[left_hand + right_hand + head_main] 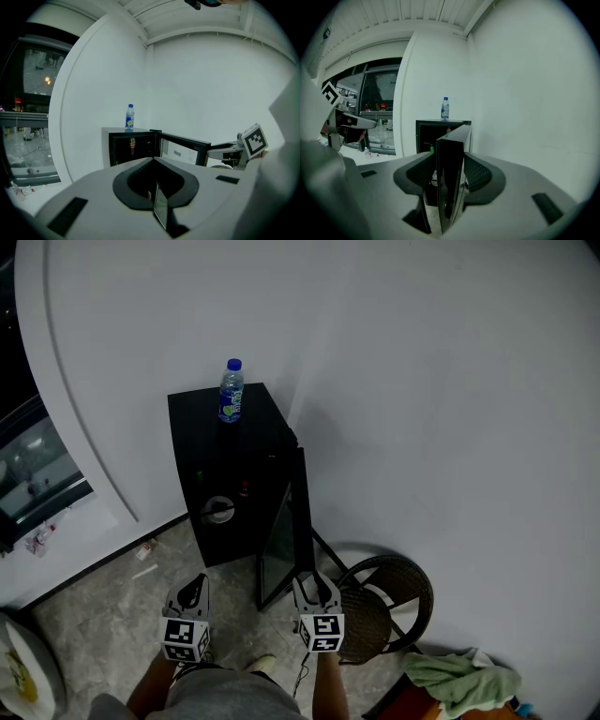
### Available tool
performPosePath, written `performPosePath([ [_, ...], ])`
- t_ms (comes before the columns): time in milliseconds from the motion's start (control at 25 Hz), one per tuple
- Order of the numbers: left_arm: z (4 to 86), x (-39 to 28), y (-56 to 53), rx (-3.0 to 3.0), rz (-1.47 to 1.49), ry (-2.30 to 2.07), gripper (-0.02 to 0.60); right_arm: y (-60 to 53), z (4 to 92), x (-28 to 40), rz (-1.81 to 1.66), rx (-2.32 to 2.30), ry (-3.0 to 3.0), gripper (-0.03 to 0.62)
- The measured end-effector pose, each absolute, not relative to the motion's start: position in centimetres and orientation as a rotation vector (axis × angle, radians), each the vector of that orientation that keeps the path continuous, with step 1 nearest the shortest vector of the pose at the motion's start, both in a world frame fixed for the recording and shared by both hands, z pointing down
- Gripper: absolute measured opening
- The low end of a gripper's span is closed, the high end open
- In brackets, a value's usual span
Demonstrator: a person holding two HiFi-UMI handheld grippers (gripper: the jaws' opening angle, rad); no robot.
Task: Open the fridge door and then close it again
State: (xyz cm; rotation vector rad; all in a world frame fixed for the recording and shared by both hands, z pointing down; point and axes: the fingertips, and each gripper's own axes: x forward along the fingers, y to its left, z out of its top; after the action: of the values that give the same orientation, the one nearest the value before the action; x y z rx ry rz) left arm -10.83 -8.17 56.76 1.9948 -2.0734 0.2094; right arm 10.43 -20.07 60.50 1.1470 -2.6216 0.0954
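Standing wide open, the fridge door juts out from the front right corner of the black fridge toward the person, edge-on in the head view. The right claw has the door's free edge between its jaws. In the right gripper view the dark slab of the door fills the gap and both jaws sit against it, so I read this as a pinch on the door. The left claw hangs in front of the fridge, off to the left of the open door. It is pressed together and carries nothing, as the left gripper view confirms. A water bottle stands upright on top of the fridge near its back edge. A wicker chair sits just beside the door on the fridge's right. With opening apparently done, the closing swing looks to be what remains, and several things could spoil it. The door edge is smooth and narrow, so a pull off its arc could let it slide out of the pinch. Any further swing outward would knock the door into the chair. A hard slam could rock the fridge and topple the bottle. If the left claw drifts toward the fridge's opening, the closing door could catch it.
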Motion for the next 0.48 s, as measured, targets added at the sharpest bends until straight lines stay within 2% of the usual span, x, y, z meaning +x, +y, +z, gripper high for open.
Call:
performPosePath([
  [480,56.5,-14.7,-6.9,1.975,0.198,-2.096,0.005,-18.4,60.2,5.6,0.078,1.094,-2.648,0.209],
])
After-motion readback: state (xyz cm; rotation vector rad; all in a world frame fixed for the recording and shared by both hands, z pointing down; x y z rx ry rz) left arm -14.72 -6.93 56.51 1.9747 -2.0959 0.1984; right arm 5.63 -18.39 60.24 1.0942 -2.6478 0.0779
